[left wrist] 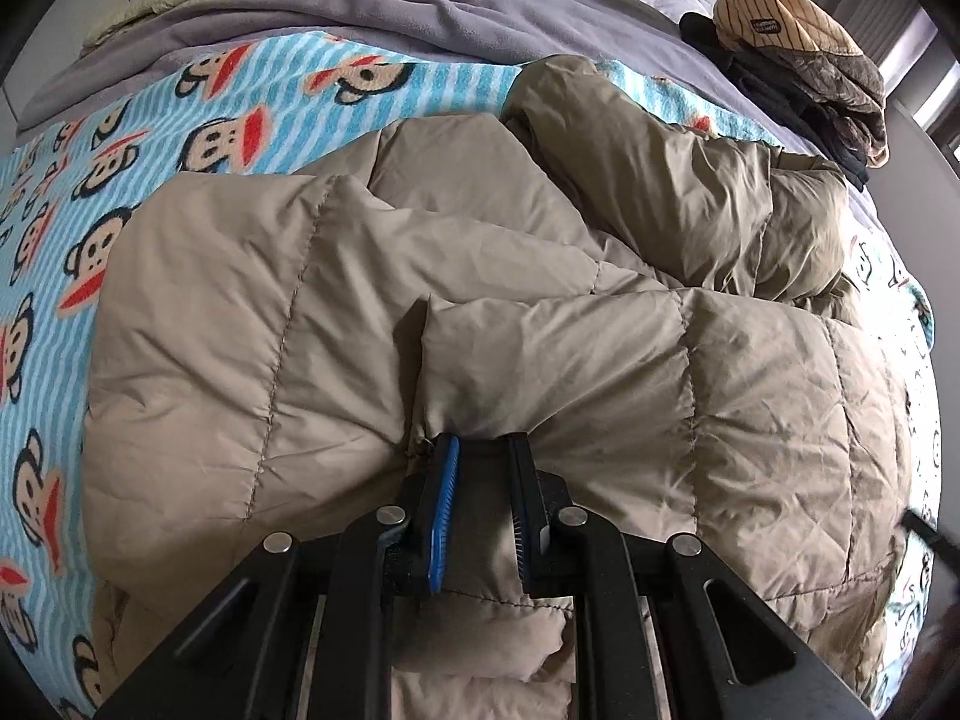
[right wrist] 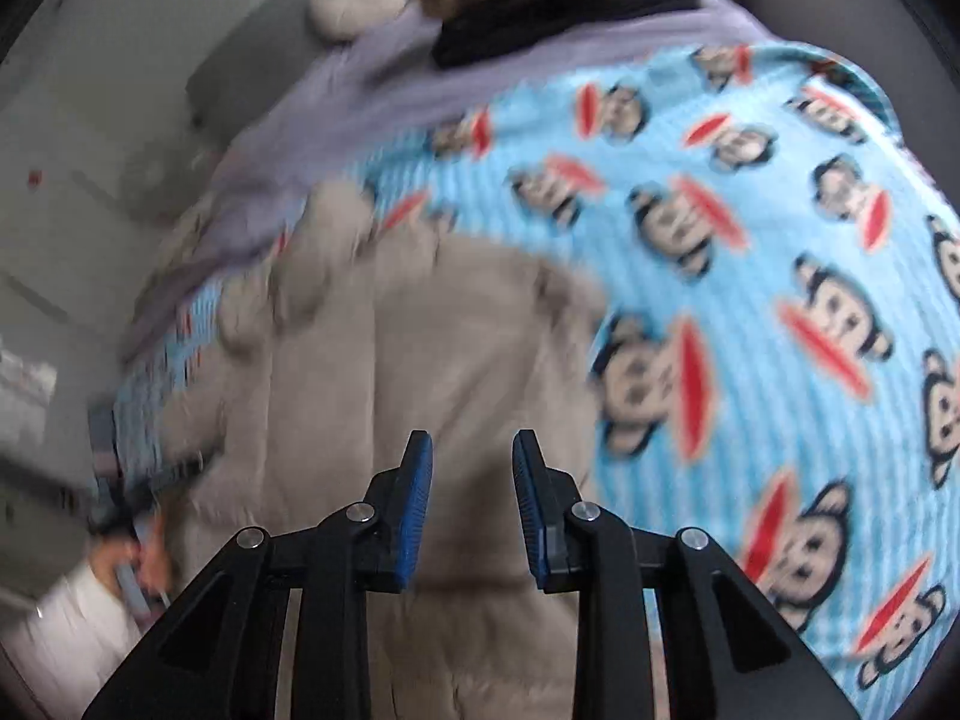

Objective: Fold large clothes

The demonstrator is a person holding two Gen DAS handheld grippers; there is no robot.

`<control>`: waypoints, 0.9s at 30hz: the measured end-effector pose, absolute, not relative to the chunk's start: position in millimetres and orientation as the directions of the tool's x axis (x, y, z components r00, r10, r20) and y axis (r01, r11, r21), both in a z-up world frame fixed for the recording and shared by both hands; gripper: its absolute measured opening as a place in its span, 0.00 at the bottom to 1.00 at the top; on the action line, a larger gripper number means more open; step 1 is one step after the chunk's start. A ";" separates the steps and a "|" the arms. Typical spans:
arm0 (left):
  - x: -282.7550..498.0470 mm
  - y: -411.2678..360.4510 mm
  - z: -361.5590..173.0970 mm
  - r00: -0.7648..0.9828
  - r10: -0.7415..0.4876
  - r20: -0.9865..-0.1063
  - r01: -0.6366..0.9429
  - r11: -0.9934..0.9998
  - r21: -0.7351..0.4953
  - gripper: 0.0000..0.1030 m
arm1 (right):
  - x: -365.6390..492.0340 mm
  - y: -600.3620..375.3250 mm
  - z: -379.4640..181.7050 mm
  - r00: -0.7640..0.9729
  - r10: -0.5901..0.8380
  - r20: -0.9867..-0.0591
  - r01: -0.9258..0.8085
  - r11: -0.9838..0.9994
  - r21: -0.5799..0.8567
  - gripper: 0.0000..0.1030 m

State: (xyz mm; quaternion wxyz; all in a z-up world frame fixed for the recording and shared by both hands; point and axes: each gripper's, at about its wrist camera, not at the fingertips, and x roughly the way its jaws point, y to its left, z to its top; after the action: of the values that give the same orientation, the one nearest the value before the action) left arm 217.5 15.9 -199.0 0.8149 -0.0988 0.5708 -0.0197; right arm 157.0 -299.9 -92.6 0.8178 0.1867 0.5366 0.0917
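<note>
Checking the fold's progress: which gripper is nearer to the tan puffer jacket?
Left. The left gripper is at the tan puffer jacket, its fingers pinching a quilted fold. The right gripper is open, nothing between its fingers, with the jacket behind them in a blurred view.

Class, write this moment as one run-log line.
left gripper: gripping jacket edge | right gripper: open, empty, above jacket | blanket: under jacket

Matt quilted tan jacket (left wrist: 492, 324) cloth, fleecy monkey-print blanket (left wrist: 54, 276), ribbed blue pads (right wrist: 417, 516) on black plastic
</note>
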 end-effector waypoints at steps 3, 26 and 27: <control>216.5 16.7 -190.4 0.346 -0.132 -0.929 -0.082 0.982 -0.170 0.18 | 157.3 -303.1 -123.6 0.355 0.368 -0.859 0.098 0.900 0.425 0.26; 90.1 5.0 -128.4 0.346 -0.008 -0.938 -0.115 0.992 -0.050 1.00 | 89.4 -303.4 -83.3 0.337 0.398 -0.853 0.121 0.880 0.459 0.59; 84.6 3.5 -126.8 0.361 0.025 -0.932 -0.132 0.991 -0.024 1.00 | 87.7 -302.5 -83.7 0.338 0.401 -0.852 0.119 0.879 0.461 0.59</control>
State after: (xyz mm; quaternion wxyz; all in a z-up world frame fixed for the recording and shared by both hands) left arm 84.6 3.5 -126.8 0.8234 -0.0476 0.5634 0.0479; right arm 87.7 -302.5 -83.7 0.7852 0.2287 0.5685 0.0896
